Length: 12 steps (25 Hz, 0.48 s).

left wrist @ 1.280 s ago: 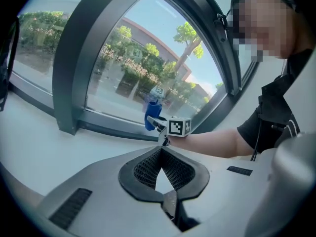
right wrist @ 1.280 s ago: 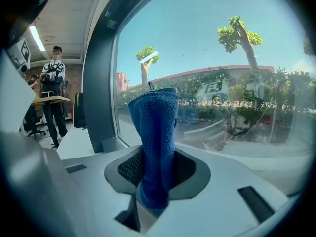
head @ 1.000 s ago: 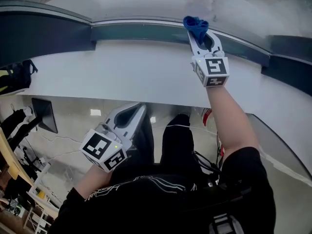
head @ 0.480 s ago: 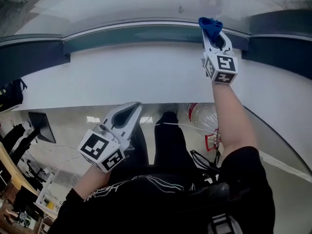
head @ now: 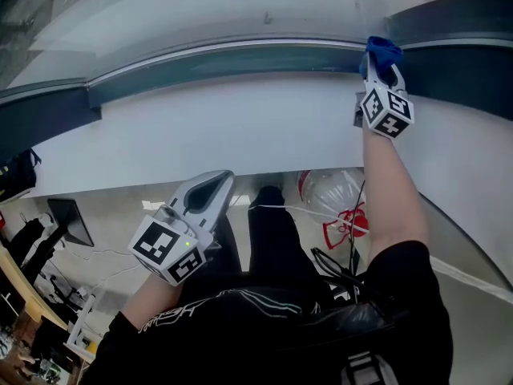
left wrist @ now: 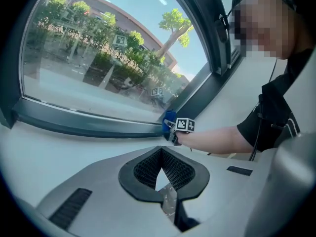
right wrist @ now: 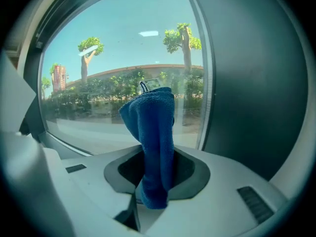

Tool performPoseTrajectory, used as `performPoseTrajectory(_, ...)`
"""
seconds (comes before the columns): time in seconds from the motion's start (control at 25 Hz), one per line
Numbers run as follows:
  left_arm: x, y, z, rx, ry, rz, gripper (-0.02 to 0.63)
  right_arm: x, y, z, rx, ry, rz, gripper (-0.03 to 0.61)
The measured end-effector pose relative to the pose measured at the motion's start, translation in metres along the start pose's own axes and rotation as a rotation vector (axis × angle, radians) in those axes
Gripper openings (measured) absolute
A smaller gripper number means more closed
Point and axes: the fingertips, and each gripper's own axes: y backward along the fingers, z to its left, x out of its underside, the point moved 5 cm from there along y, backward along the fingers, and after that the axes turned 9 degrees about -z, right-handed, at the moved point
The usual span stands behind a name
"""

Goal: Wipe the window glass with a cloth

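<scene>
My left gripper (head: 216,181) hangs low by my legs, at the near edge of the white sill (head: 200,127). Its jaws are closed together with nothing between them. Ahead of it and off to its right, the dark window frame (head: 240,54) runs under the window glass (head: 240,6). My right gripper (head: 379,66) reaches across the sill to the frame, jaws clamped on a blue cloth (right wrist: 152,127). The cloth stands up past the jaw tips in a bunched fold, at the lower corner of the glass, with the frame's dark upright just to this gripper's right. I cannot tell whether the cloth presses the pane.
</scene>
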Motion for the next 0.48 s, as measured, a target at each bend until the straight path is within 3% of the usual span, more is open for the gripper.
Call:
performPoseTrajectory(0.2, -0.001, -0.007, -0.005, 0.012, -0.002, 0.004, 0.005, 0.0, 0.005, -0.027, 0.053, -0.027, -0.001, 0.094)
performPoseTrajectory(0.48, -0.011, 0.005, -0.011, 0.062, 0.015, -0.008, 0.005, -0.016, 0.028, -0.004, 0.039, -0.091, 0.012, 0.094)
